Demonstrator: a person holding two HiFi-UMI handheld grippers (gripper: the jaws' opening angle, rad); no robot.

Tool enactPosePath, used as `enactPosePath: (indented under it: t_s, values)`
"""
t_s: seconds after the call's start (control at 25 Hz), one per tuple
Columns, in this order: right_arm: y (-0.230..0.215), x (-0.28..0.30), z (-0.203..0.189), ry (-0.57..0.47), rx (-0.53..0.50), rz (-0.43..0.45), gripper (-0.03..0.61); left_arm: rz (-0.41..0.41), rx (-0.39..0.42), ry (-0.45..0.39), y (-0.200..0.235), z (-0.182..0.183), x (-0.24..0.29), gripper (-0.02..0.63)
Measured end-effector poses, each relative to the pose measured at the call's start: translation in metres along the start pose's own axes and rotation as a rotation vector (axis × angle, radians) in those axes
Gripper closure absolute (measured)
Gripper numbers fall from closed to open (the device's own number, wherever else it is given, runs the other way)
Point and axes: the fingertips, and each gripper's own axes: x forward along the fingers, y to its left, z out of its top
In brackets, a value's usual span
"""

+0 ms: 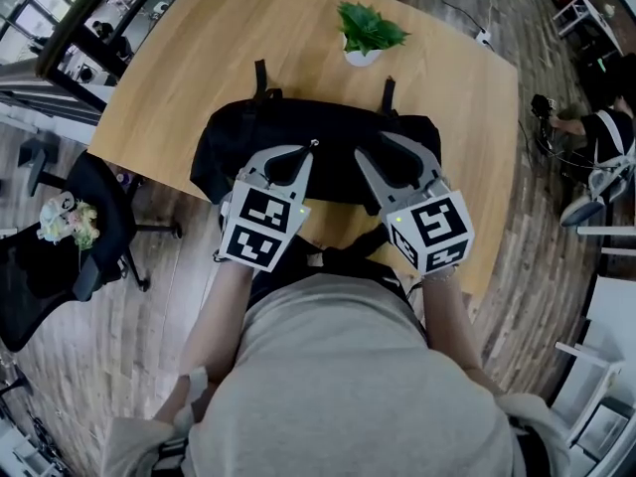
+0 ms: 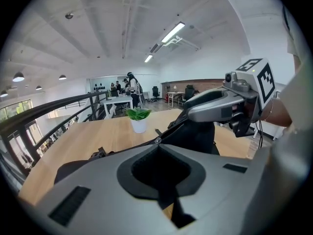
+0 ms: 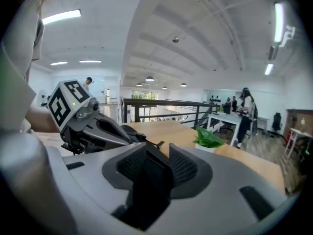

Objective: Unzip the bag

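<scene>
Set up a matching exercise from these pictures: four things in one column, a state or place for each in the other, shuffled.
Things:
1. left tool
2. right tool
3. potted plant
4. black bag

States or places:
A. stands on the table beyond the bag
B. jaws apart
C. lies below both tools
D. jaws together

Pairs: 1-D, 2-B, 3-A, 4-C
</scene>
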Motion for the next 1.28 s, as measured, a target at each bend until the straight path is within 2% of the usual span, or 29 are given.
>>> enactPosePath:
  t_s: [0.12,0.32,0.52,0.6,0.84,1.28]
  values:
    - [0.021,0.016,0.007,0.041,-0.109,0.061,0.397,-0.001,0.001,-0.005,0.000,0.002,-0.001,0.594]
    - [0.042,0.039,-0.005,0.157,-0.318,0.124,0.394,0.011,0.021,-0.006,-0.001,0.001,-0.002,0.595]
    - [0.043,0.057,-0.014,0.231,-0.506,0.093,0.399,0.014,0.032,-0.007,-0.003,0.001,-0.002,0.595]
    - [0.042,0.061,-0.017,0.251,-0.544,0.086,0.430,0.013,0.027,-0.011,-0.004,0.001,-0.003,0.595]
    - [0.045,0.062,-0.023,0.254,-0.486,0.113,0.537,0.019,0.004,-0.020,0.000,0.001,-0.002,0.595]
    - [0.045,0.059,-0.025,0.265,-0.422,0.113,0.548,-0.008,-0.098,-0.040,0.005,-0.001,-0.004,0.595]
